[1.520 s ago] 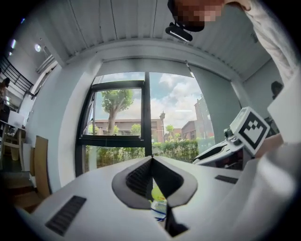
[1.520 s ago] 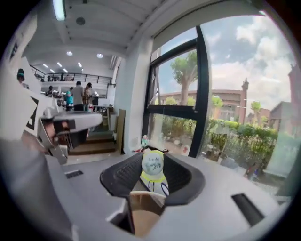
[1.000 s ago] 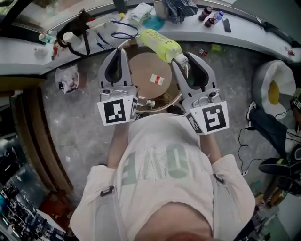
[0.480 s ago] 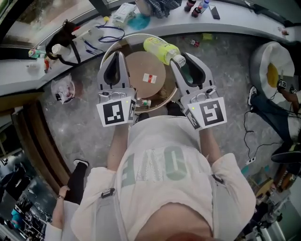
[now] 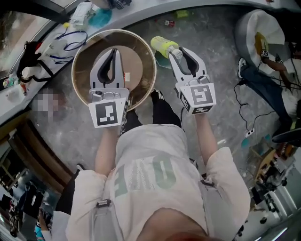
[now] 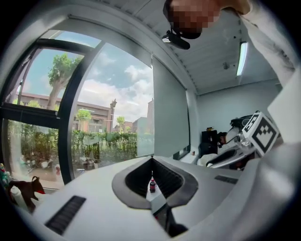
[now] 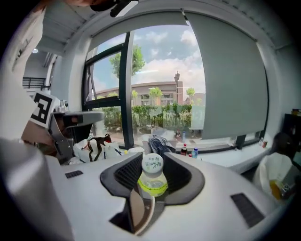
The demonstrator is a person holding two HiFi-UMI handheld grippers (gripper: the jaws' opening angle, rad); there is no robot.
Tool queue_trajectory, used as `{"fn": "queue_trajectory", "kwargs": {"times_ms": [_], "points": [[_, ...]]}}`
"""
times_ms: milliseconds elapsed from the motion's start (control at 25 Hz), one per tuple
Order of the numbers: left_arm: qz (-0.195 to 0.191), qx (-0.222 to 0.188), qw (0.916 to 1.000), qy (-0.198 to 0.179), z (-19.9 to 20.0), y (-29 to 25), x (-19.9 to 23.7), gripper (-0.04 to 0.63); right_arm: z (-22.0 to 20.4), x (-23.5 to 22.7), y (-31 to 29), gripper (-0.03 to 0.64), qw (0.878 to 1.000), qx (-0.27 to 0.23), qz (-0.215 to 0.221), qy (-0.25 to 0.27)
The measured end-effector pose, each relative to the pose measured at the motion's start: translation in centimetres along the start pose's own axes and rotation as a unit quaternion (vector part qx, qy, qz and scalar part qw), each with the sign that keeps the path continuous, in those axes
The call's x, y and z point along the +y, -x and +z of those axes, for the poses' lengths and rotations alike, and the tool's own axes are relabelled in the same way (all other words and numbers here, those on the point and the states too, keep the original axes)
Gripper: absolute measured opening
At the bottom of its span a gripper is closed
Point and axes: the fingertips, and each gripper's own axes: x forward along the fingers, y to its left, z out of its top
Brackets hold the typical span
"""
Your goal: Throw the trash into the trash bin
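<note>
The round, tan-rimmed trash bin (image 5: pixel 113 31) stands at 11 o'clock. Its mouth is open, though the left gripper (image 5: pixel 113 51) hangs across the middle. A curved white cluttered counter (image 5: pixel 141 12) walls off 12 o'clock. Grey speckled floor (image 5: pixel 211 52) lies free at 1 o'clock. A white cushion (image 5: pixel 247 28) blocks 2 o'clock, and black cables (image 5: pixel 249 117) trail at 3 o'clock.
</note>
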Motion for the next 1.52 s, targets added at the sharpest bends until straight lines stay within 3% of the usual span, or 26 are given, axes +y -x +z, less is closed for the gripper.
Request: {"fn": "queue_trajectory", "kwargs": {"times_ms": [240,400,560,760,920,1080,1400,1520], "points": [[-0.033,0.054,0.9980,0.004,-4.9,-3.6,-4.3,0.012,-13.5,-6.7,-3.8,0.144,0.992,0.126,-0.008,-0.028],[-0.040,0.068,0.9967,0.017,-7.4,-5.1,-6.5,0.012,-19.6,-9.9,-5.7,0.144,0.986,0.166,-0.012,0.000],[-0.046,0.071,0.9961,0.026,-8.1,-6.5,-7.6,0.012,-23.4,-10.9,-7.5,0.144,0.982,0.190,-0.010,-0.011],[-0.045,0.079,0.9954,0.028,-8.6,-7.3,-8.1,0.012,-27.1,-10.2,-8.6,0.146,0.973,0.229,0.001,-0.006],[-0.039,0.085,0.9952,0.029,-9.1,-7.6,-7.6,0.012,-29.3,-10.3,-9.4,0.146,0.969,0.246,-0.019,-0.010],[-0.035,0.094,0.9946,0.029,-10.0,-7.5,-6.8,0.012,-30.5,-10.8,-10.3,0.266,0.964,0.259,-0.049,-0.018],[-0.031,0.086,0.9954,0.031,-9.4,-6.7,-6.7,0.012,-29.2,-9.6,-10.5,0.266,0.968,0.248,-0.039,-0.014],[-0.026,0.106,0.9936,0.029,-10.1,-5.8,-6.4,0.012,-28.7,-9.3,-10.4,0.265,0.969,0.243,-0.044,-0.026]]}}
